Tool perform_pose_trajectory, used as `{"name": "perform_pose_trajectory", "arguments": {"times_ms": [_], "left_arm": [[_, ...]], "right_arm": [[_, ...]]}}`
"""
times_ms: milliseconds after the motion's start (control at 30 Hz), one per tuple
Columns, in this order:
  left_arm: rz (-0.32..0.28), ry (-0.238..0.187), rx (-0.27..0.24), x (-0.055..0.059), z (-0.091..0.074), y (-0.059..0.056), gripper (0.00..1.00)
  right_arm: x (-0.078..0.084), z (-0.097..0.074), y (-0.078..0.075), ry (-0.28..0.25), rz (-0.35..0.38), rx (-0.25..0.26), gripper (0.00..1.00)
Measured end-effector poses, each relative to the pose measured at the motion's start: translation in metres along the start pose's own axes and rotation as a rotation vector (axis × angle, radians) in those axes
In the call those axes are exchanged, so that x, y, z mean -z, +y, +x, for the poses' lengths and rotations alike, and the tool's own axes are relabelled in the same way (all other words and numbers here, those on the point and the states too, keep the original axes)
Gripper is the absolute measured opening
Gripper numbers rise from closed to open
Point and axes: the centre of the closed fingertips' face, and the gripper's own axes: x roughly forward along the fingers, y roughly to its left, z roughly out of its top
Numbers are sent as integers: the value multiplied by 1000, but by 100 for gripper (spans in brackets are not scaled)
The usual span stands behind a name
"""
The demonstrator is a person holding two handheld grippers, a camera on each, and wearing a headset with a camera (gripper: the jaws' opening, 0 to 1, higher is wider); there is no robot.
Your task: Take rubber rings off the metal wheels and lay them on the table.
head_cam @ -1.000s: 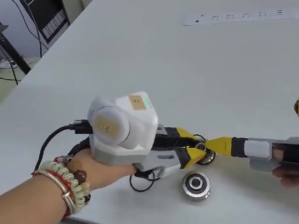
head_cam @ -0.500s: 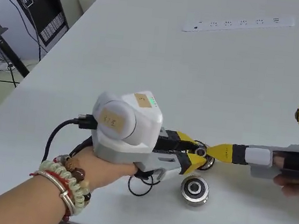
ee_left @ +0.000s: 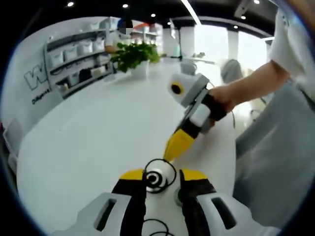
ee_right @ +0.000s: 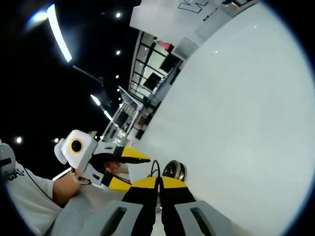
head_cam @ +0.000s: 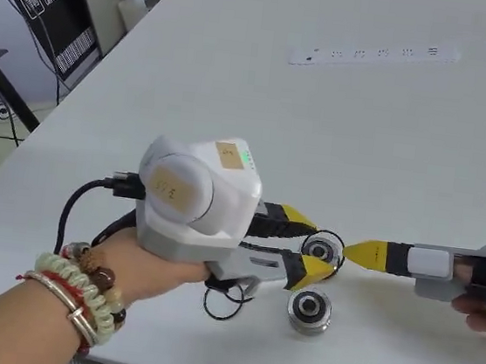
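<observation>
A metal wheel (head_cam: 317, 250) sits clamped between the yellow jaws of my left gripper (head_cam: 314, 245), low over the white table (head_cam: 258, 122). A black rubber ring (head_cam: 335, 236) loops loosely around that wheel. From the right, my right gripper (head_cam: 349, 251) is shut on the ring's edge. In the left gripper view the wheel (ee_left: 154, 180) and the ring (ee_left: 167, 166) lie between my jaws, with the right gripper (ee_left: 173, 147) just beyond. In the right gripper view a strand of the ring (ee_right: 153, 169) rises from my right gripper (ee_right: 157, 181), beside the wheel (ee_right: 174, 170).
A second metal wheel (head_cam: 309, 308) lies flat on the table just in front of the left jaws. A loose black ring (head_cam: 225, 300) rests beneath the left gripper's body. A white power strip (head_cam: 376, 52) lies far back. The table's left edge drops to the floor.
The right gripper has drawn back to the right, and the ring now stands out from the wheel as a wider loop. The left gripper still holds the wheel.
</observation>
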Motion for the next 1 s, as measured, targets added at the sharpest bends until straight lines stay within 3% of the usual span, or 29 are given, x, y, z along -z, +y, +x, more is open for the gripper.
{"name": "perform_pose_trajectory", "arguments": {"times_ms": [167,367,800,1000], "left_arm": [[-3,-11,10,-2,-14,-8,41],[1,-27,23,-5,-34,-14,41],[-8,-101,-51,-10,-92,-6,53],[-8,-103,-76,0,-117,-4,58]], "right_arm": [[-1,-8,10,-20,-15,-3,0],[-3,-12,26,-46,-21,-15,0],[-2,-13,54,-64,-47,-15,0],[-1,-4,64,-45,-61,-12,0]]}}
